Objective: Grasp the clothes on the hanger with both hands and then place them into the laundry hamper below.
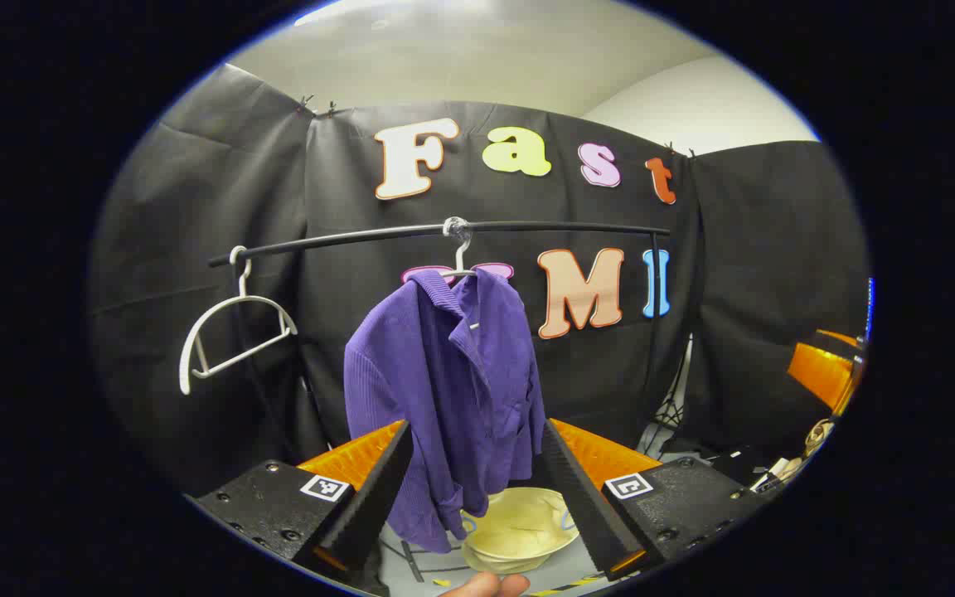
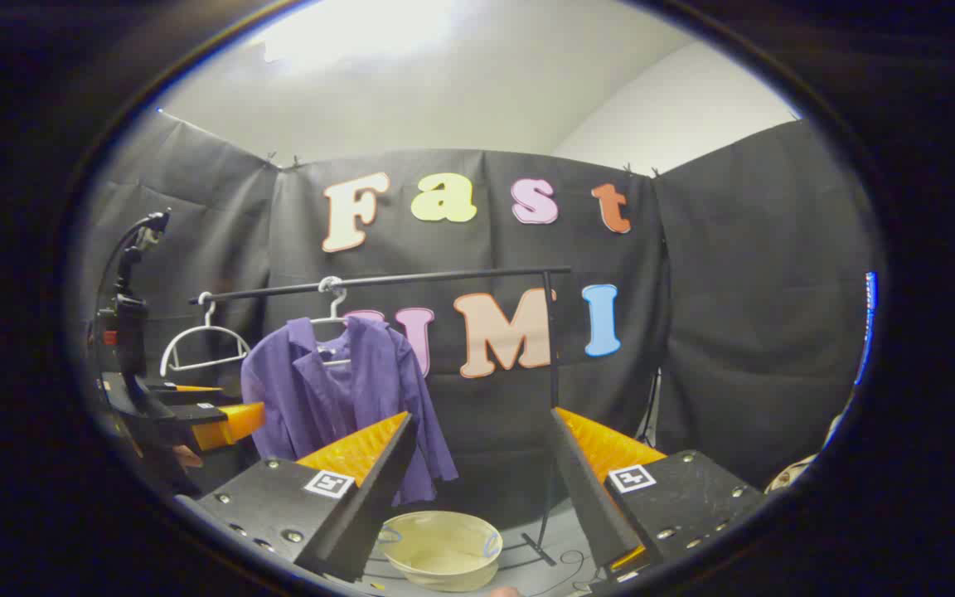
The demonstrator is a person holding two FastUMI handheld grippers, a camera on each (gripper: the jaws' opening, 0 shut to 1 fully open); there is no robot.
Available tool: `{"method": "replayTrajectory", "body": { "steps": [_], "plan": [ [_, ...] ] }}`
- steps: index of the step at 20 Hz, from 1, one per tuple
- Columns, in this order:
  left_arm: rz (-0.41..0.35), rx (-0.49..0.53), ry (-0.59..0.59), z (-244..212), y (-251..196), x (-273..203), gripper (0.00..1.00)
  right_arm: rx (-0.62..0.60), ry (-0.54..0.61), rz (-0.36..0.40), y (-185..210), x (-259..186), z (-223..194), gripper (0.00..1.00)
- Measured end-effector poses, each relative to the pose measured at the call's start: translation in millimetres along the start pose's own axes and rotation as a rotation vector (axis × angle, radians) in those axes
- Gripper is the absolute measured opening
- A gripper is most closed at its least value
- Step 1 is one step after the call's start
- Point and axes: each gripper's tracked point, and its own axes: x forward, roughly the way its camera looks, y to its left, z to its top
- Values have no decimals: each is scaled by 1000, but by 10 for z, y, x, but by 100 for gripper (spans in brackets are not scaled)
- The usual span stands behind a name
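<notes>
Purple shirt [image 1: 453,390] hangs ahead of both wide-open, empty, apparently level grippers: left gripper [image 1: 473,497], right gripper [image 2: 477,489].

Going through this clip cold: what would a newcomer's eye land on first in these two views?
The purple shirt on a white hanger at the middle of the black rail draws the eye first, with an empty white hanger near the rail's left end. Below the shirt sits the pale laundry hamper on the floor. Both claws are open short of the shirt: the left claw frames it, the right claw stands farther back.

Bright overhead ceiling glare; sharp centre, fisheye-warped edges
</notes>
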Motion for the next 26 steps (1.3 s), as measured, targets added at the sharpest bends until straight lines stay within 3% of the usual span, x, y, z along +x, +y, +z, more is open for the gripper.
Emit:
{"method": "replayTrajectory", "body": {
  "steps": [1,8,17,20,23,24,26],
  "plan": [
    [25,4,1,29,25,-27,97,-14,-1,7,-28,8,4,93],
    [68,18,-24,141,-10,9,99,15,42,23,-169,217,-164,95],
    [72,21,9,-176,-115,234,99,53,85,47,-41,515,-486,96],
    [84,-3,19,-305,-161,448,99,13,117,53,-15,563,-644,93],
    [103,-7,25,-355,-166,709,100,5,143,89,150,667,-737,96],
    [108,-4,25,-352,-158,779,96,2,146,101,205,732,-746,96],
    [118,-3,11,-293,-118,902,100,0,152,120,316,897,-768,94]
  ]
}}
